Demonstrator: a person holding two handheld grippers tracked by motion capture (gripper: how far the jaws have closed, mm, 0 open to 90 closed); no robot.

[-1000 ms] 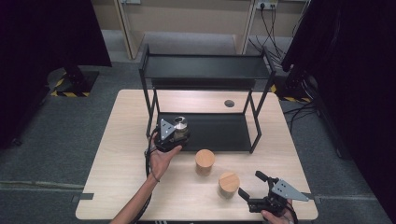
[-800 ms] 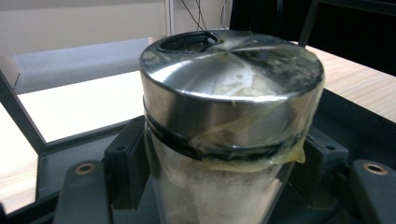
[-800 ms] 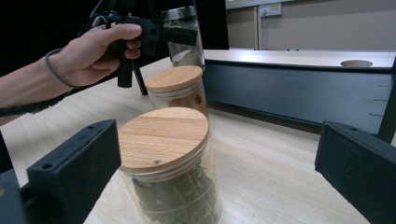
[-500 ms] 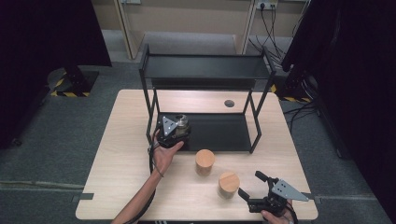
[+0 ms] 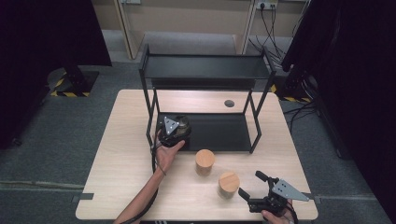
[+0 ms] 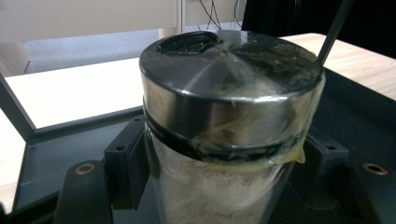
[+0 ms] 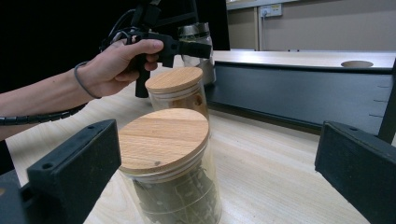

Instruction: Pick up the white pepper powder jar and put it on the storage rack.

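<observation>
A glass jar with a steel lid [image 6: 229, 93] stands between the jaws of my left gripper [image 5: 173, 128], which is shut on it. The jar is at the left front corner of the black rack's lower shelf [image 5: 219, 133]; whether it rests on the shelf I cannot tell. Two wooden-lidded jars stand on the table: one in the middle [image 5: 204, 161], one nearer the front [image 5: 228, 184]. My right gripper [image 5: 251, 184] is open just right of the nearer jar [image 7: 168, 158], which lies between its jaws without touching them. The left gripper [image 7: 187, 46] with its steel-lidded jar [image 7: 198, 42] appears farther off.
The two-level black rack [image 5: 205, 65] stands at the back middle of the light wooden table [image 5: 121, 154]. A round cable hole [image 5: 229, 103] is behind it. The person's left forearm [image 5: 149, 196] comes in from the front edge.
The left gripper has carried the steel-lidded jar a little to the right and farther in over the lower shelf. The right gripper has stayed still.
</observation>
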